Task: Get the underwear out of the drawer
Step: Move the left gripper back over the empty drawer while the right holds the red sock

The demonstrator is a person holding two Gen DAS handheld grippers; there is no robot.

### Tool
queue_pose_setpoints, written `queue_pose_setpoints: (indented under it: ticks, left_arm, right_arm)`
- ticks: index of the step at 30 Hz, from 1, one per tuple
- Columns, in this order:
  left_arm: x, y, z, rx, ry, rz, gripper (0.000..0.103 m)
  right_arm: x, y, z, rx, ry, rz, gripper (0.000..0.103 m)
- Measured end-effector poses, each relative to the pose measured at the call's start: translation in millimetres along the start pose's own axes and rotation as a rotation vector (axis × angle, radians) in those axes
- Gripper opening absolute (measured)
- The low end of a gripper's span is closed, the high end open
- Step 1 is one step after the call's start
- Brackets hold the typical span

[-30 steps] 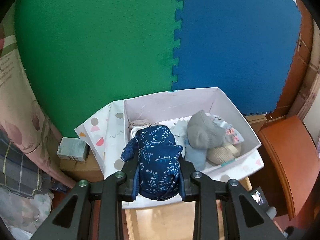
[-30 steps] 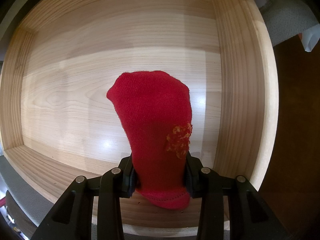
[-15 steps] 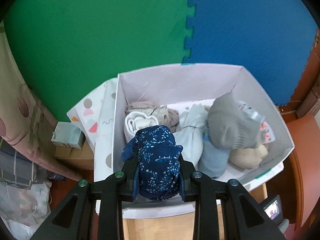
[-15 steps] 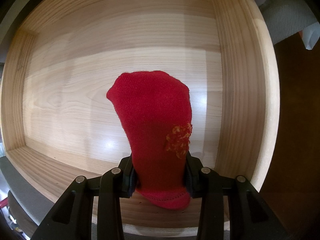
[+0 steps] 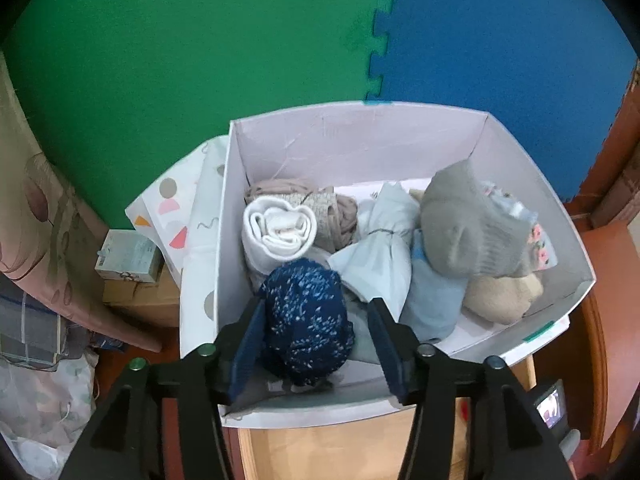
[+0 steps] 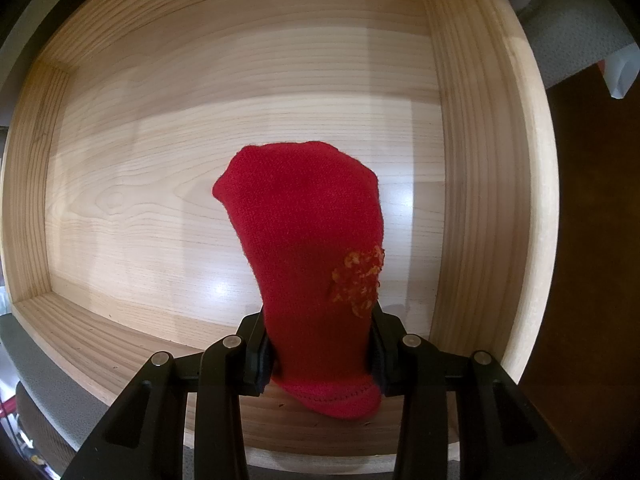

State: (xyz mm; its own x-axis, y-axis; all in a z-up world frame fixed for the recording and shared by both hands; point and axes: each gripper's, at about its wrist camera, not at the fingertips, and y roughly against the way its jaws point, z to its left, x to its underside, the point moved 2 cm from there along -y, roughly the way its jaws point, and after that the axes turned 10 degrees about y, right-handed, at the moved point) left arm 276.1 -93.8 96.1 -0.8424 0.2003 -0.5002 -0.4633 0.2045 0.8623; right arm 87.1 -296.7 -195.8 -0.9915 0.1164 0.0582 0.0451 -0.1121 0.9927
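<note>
Two soft, light pieces: my left gripper (image 5: pixel 316 332) jaws have just been opening, blue roll (image 5: pixel 306 324) loose between them over the box (image 5: pixel 360 136); right gripper (image 6: pixel 320 354) jaws pinch red underwear (image 6: pixel 308 248) above the drawer (image 6: pixel 248 80).

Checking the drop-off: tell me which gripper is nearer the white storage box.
Left. The left gripper hangs open over the white storage box, navy bundle between its jaws. The right gripper is over the wooden drawer.

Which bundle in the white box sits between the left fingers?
The navy floral-print bundle, at the box's near edge; the fingers have just opened off it. The others lie farther back.
</note>
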Motion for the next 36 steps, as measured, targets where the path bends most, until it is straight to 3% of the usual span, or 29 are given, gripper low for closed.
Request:
queue_pose_setpoints:
  ticks: [9, 18, 28, 36]
  left_arm:
    - [12, 43, 6, -0.010, -0.013, -0.080, 0.054]
    - [68, 68, 26, -0.019, -0.056, -0.075, 0.055]
    - [146, 26, 41, -0.077, -0.035, 0.030, 0.055]
    - [194, -19, 50, -0.117, 0.087, 0.097, 0.055]
  right_arm:
    - [-3, 1, 2, 0.010, 0.001, 0.002, 0.037]
    - [-3, 0, 7, 0.025, 0.006, 0.004, 0.037]
    - [-3, -2, 11, 0.038, 0.012, 0.006, 0.037]
    - [-8, 2, 21, 0.050, 0.013, 0.007, 0.036]
